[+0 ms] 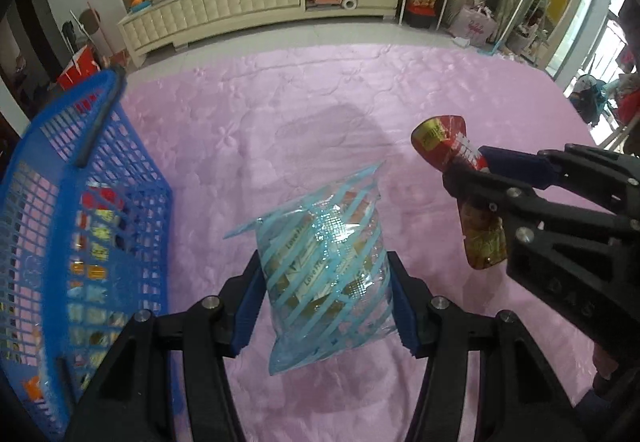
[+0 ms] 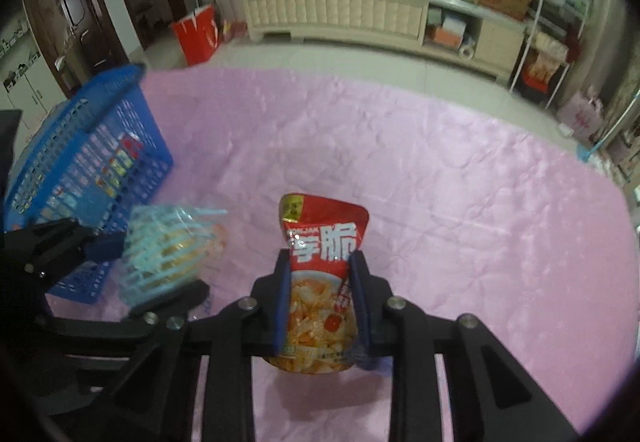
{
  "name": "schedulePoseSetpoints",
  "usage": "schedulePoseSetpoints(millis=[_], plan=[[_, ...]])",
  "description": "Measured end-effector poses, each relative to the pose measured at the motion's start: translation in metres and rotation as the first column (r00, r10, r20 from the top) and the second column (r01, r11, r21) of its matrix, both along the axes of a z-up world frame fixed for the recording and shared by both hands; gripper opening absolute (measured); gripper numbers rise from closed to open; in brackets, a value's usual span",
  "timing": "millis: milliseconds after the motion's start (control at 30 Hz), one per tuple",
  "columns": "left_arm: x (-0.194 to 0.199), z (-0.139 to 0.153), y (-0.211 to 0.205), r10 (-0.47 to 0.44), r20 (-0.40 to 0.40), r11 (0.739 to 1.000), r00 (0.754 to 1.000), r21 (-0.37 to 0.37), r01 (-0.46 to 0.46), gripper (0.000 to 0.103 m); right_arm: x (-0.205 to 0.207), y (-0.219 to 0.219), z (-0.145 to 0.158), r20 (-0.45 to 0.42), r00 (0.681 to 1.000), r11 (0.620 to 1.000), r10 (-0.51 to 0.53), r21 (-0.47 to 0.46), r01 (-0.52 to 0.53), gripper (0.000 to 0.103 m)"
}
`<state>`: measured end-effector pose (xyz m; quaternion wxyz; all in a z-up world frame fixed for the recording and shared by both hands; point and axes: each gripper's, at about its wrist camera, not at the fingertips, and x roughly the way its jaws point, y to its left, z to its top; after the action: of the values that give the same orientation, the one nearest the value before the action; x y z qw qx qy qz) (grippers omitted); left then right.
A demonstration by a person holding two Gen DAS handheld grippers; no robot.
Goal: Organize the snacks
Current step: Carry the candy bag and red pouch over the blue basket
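Left gripper: my left gripper (image 1: 324, 306) pinches the blue-striped bag (image 1: 326, 266) across its width, blue pads pressed into both sides; the bag is raised above the pink cloth (image 1: 280, 114).
Right gripper: my right gripper (image 2: 320, 306) stands fairly narrow, pads clamped on the red snack pouch (image 2: 320, 274) at mid-height; the pouch is upright and clear of the cloth.
Striped bag: clear crinkly film, pillow-shaped, light-blue diagonal bands; small wrapped pieces inside read "Love", the rest too small to tell.
Red pouch: glossy foil, red top with large white Chinese characters, a yellow corner label, and a picture of pale orange food below.
Basket: the blue basket (image 1: 80, 202), a plastic lattice holding packets, sits to the left on the cloth.
Cloth: pink, quilted, wrinkled.
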<state>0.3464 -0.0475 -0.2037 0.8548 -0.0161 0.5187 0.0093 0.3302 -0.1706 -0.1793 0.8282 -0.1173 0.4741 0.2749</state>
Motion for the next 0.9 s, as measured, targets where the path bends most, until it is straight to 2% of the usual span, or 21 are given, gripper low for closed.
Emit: schedulePoseSetpoints(millis=[233, 367, 467, 733, 900], plan=[[-0.038, 0.045, 0.004, -0.016, 0.085, 1.000, 0.996, -0.005, 0.017, 0.055, -0.034, 0.002, 0.052, 0.074, 0.997, 1.000, -0.001, 0.031, -0.001, 0.032], [-0.061, 0.070, 0.018, -0.015, 0.132, 1.000, 0.991, -0.014, 0.017, 0.055, -0.053, 0.011, 0.091, 0.123, 0.992, 0.999, -0.005, 0.048, -0.001, 0.032], [-0.083, 0.091, 0.033, -0.008, 0.169, 1.000, 0.986, -0.027, 0.013, 0.055, -0.060, 0.020, 0.107, 0.147, 0.989, 0.999, 0.000, 0.053, -0.007, 0.032], [-0.119, 0.128, 0.092, 0.029, 0.227, 0.999, 0.973, -0.020, -0.025, 0.055, -0.091, 0.056, 0.128, 0.171, 0.984, 0.996, 0.044, 0.063, -0.056, 0.032], [-0.141, 0.135, 0.132, 0.071, 0.243, 0.997, 0.968, -0.013, -0.070, 0.055, -0.104, 0.091, 0.129, 0.162, 0.983, 0.992, 0.089, 0.074, -0.102, 0.032]])
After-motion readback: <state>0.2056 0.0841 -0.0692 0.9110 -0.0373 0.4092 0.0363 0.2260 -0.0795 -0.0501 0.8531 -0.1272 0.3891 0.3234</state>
